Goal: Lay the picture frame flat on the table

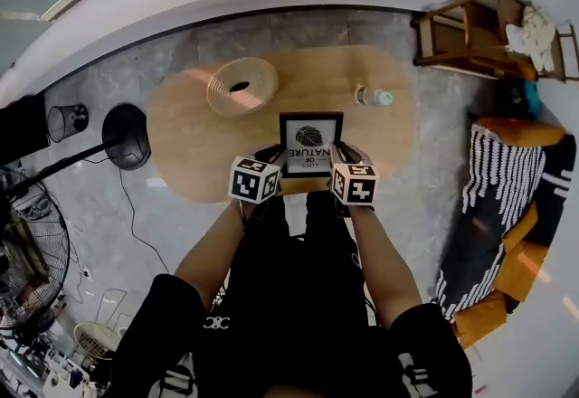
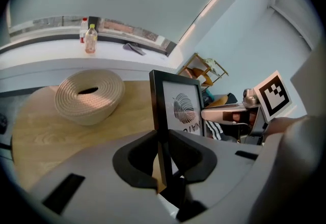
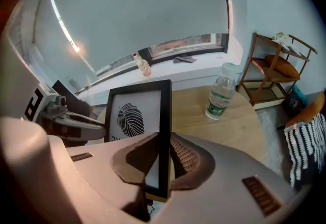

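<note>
Over table (image 1: 181, 156), picture frame (image 1: 310, 141) clamped in left gripper (image 2: 165, 162) and right gripper (image 3: 162, 162) fingers (image 3: 189, 159); basket (image 1: 241, 86) plus bottle (image 1: 372, 97) in head view alone

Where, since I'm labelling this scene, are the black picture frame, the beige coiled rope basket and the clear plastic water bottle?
Black picture frame (image 1: 310, 143): head view, on its white leaf print.
Beige coiled rope basket (image 1: 220, 90): head view, on its left rim.
Clear plastic water bottle (image 3: 221, 90): right gripper view, on its body.
</note>
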A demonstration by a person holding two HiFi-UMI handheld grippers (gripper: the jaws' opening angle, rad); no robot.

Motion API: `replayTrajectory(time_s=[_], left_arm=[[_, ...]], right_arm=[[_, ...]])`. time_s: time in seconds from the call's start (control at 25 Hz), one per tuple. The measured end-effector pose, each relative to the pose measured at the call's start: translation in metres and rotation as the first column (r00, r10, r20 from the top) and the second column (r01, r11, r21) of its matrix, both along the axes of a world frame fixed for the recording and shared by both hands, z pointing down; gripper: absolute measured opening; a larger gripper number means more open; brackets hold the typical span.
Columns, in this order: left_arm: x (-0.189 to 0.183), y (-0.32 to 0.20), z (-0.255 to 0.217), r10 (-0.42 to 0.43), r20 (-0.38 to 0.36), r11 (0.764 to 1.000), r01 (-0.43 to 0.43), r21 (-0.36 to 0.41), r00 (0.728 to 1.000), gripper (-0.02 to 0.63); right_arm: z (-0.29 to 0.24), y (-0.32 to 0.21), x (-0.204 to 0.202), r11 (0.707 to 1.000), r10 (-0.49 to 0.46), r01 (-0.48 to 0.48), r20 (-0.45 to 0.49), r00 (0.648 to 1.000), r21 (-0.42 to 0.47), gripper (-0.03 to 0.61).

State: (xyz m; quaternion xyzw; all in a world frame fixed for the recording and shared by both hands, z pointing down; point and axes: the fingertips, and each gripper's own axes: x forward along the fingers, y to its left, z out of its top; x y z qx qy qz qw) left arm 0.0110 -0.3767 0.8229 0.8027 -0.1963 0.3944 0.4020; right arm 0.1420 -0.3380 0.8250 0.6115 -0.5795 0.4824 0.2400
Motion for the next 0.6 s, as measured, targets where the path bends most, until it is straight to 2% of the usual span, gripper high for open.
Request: replayTrajectory(time_s=[0.16,0.36,0.6], left_arm=[[-0.006,0.002,0.052,-0.039,0.046,0.997,0.042,-0.060,0.998,0.078],[-0.012,0.001,0.116,-0.055,0.095,0.993,0.064,-0.096,0.994,0.077],[-0.019,0.008,0.176,-0.050,0.146,0.988,0.071,-0.140,0.988,0.075]], right_arm=[[0.054,-0.001,-0.005,0.998,-0.018,0.019,0.031,0.999,-0.056,0.086],[0.128,-0.001,-0.011,0.991,0.002,0.009,0.087,0.996,-0.135,0.086],[0.183,0.002,-0.018,0.981,-0.017,0.033,0.084,0.996,-0.191,0.086]])
